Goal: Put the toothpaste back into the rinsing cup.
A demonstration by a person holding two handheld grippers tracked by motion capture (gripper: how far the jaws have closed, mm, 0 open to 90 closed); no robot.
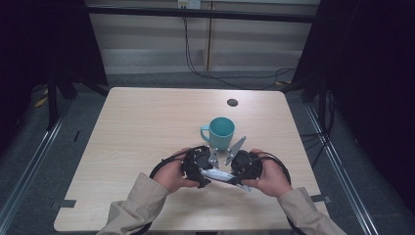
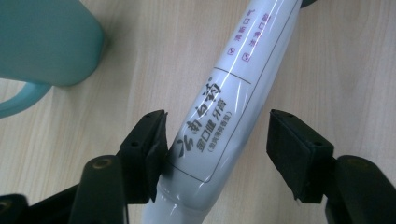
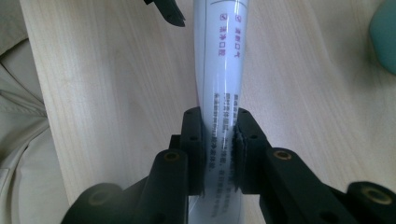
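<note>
Here, toothpaste tube (image 2: pixel 219 112) between both tongs.

The table (image 1: pixel 147 127) was made of light wood and had rounded corners. A small dark round hole (image 1: pixel 232 102) sat near its far edge. Under and around it lay a grey floor (image 1: pixel 147 81). Metal rails (image 1: pixel 29 166) ran along the floor on both sides. The back wall (image 1: pixel 147 44) was pale, made of flat panels. Black cables (image 1: pixel 195 63) hung down it and curled on the floor. A dark bar (image 1: pixel 195 13) crossed near the top. Both sides of the room were very dark
</note>
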